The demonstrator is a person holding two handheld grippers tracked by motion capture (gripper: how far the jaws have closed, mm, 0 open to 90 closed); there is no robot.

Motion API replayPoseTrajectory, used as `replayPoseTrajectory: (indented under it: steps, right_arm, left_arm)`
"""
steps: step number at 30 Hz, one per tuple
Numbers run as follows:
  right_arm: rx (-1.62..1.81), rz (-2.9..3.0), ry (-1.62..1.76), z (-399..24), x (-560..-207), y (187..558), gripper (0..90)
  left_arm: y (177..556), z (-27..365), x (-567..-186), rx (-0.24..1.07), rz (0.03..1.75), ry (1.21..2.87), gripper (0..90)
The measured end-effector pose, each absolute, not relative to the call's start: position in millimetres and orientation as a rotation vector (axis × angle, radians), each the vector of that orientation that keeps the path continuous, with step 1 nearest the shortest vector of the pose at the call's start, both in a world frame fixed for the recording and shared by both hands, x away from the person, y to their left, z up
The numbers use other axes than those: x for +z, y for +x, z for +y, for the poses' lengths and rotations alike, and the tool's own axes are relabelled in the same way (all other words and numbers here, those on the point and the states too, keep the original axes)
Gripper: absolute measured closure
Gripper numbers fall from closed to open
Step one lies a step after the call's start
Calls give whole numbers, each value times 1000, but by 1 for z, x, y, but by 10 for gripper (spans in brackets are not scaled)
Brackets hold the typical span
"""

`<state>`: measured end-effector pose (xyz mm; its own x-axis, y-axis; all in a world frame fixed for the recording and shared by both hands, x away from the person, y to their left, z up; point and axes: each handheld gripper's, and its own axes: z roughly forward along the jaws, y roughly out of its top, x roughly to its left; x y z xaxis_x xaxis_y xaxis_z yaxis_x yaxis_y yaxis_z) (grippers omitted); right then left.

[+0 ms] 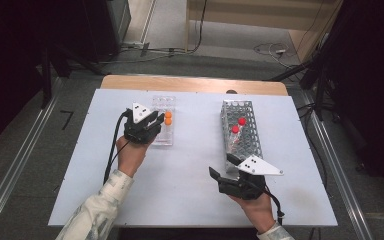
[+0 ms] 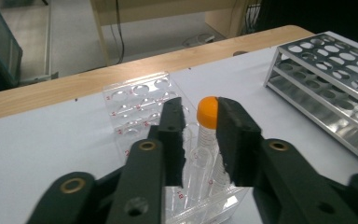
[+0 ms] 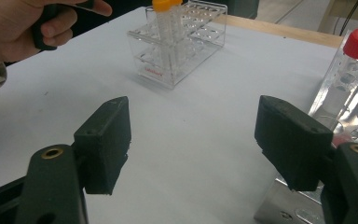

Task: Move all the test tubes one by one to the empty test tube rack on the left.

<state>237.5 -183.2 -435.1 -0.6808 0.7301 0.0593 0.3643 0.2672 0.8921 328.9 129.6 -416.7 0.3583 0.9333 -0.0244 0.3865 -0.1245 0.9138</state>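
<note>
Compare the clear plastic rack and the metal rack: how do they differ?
The clear plastic rack is transparent and smaller; the metal rack is silver, perforated and longer. The clear rack holds orange-capped tubes, the metal one red-capped tubes. Both stand on the white table.

Orange caps (image 2: 208, 111) are borne by tubes in the clear rack (image 1: 162, 121). Red caps (image 1: 238, 125) are seen in the silver metal rack (image 1: 242, 131); the table (image 1: 190, 165) is white.
</note>
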Motion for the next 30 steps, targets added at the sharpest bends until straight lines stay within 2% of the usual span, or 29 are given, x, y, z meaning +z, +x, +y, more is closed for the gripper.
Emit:
replayPoseTrajectory:
  steps: [5, 9, 15, 17, 23, 30]
  right_arm:
    - [1377, 2171, 1003, -184, -435, 238, 256]
    - [1366, 2150, 1029, -189, -436, 242, 257]
    - [1318, 2096, 1088, -198, -439, 256, 260]
    - [1302, 2077, 1115, -200, -440, 263, 261]
    - [1239, 2025, 1167, -201, -443, 283, 289]
    - [1170, 1983, 1230, -200, -443, 305, 455]
  left_arm:
    - [325, 132, -413, 713, 1181, 1667, 674]
    - [320, 135, -411, 702, 1198, 1636, 570]
    - [314, 132, -408, 726, 1240, 1613, 225]
    - [313, 131, -409, 710, 1248, 1617, 172]
    - [307, 130, -407, 713, 1241, 1609, 159]
    - [304, 126, -406, 715, 1227, 1607, 163]
